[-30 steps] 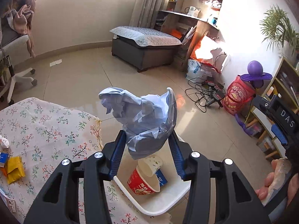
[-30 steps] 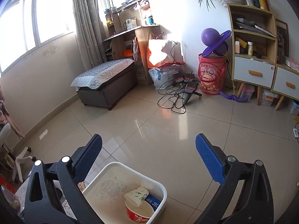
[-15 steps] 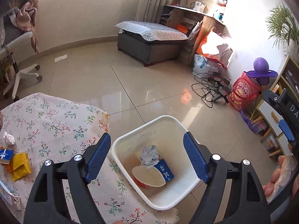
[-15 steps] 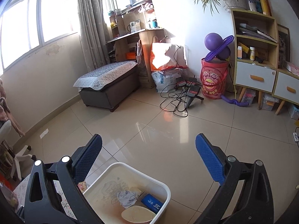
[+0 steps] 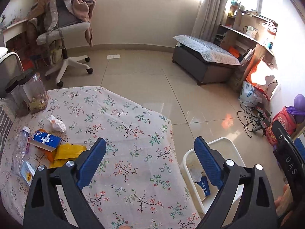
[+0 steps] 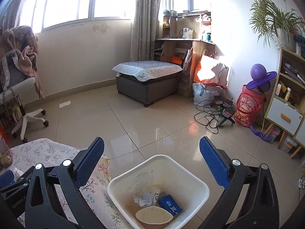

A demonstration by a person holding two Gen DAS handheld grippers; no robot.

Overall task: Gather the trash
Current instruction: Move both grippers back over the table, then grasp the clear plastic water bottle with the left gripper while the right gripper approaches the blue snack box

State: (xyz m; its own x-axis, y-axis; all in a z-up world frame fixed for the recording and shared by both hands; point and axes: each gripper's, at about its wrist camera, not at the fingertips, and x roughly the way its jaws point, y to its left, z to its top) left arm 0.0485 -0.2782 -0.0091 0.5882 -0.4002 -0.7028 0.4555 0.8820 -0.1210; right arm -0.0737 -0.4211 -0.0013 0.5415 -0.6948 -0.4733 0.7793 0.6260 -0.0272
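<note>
A white trash bin [image 6: 190,179] stands on the floor beside the table; it also shows in the left wrist view [image 5: 225,143]. In it lie a crumpled bluish paper [image 6: 145,198], a blue box [image 6: 169,207] and a paper bowl [image 6: 154,215]. My left gripper [image 5: 150,164] is open and empty above the floral tablecloth [image 5: 124,126]. On the table's left lie a white tissue [image 5: 57,124], a blue box [image 5: 46,139], a yellow wrapper [image 5: 66,152] and a plastic bottle [image 5: 20,148]. My right gripper [image 6: 152,164] is open and empty above the bin.
Two jars [image 5: 28,95] stand at the table's far left. An office chair [image 5: 64,36] with clothes, a grey ottoman [image 5: 204,64], tangled cables [image 6: 213,114], a red bucket [image 6: 247,108] and a shelf unit [image 6: 287,99] stand around the tiled floor.
My left gripper opened and dropped the crumpled bluish paper into the bin, then swung left over the table. My right gripper stayed open above the bin.
</note>
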